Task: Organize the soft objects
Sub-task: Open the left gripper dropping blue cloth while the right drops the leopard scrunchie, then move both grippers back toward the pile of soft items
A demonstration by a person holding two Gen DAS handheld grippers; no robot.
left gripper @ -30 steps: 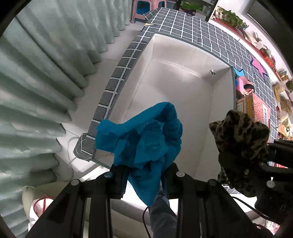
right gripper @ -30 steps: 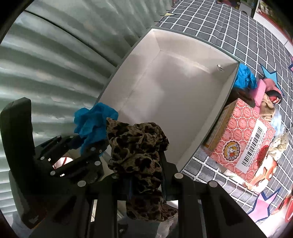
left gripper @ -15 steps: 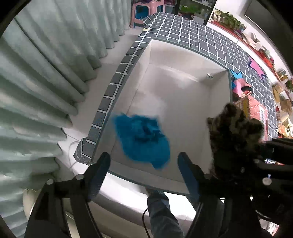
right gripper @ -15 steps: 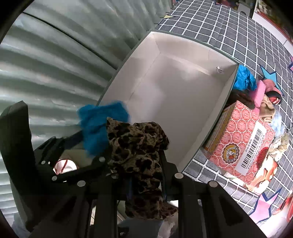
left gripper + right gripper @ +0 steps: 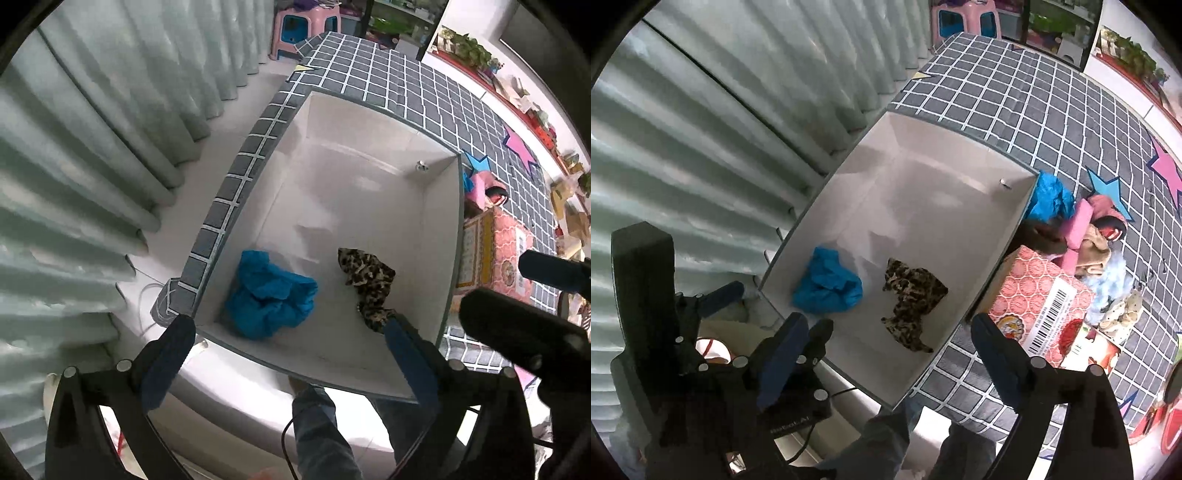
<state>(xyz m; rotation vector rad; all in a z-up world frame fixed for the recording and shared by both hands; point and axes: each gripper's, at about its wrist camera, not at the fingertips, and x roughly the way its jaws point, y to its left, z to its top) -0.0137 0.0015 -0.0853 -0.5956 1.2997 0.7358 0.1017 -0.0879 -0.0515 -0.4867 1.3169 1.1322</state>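
Observation:
A white open box [image 5: 439, 240] [image 5: 1008, 240] lies on a grey checked mat. On its floor at the near end rest a crumpled blue cloth [image 5: 271, 295] [image 5: 827, 284] and, to its right, a leopard-print cloth [image 5: 369, 284] [image 5: 912, 299], a little apart. My left gripper [image 5: 288, 328] [image 5: 781, 306] hangs straight down over the box's near edge, its jaws opening wide with nothing between them. My right gripper [image 5: 890, 325] hovers above the box's near right side, jaws also opening and empty. Neither cloth touches a finger.
Right of the box stand a red patterned carton [image 5: 1034, 295] and a pile of soft things, among them another blue cloth [image 5: 1049, 199] and pink items [image 5: 1082, 221]. Pale curtains [image 5: 701, 110] hang at left. A person's jeans-clad legs [image 5: 321, 424] are below the grippers.
Both grippers went from shut to wide open. The blue cloth dropped out of the left gripper and the leopard-print cloth out of the right; both now lie in the box.

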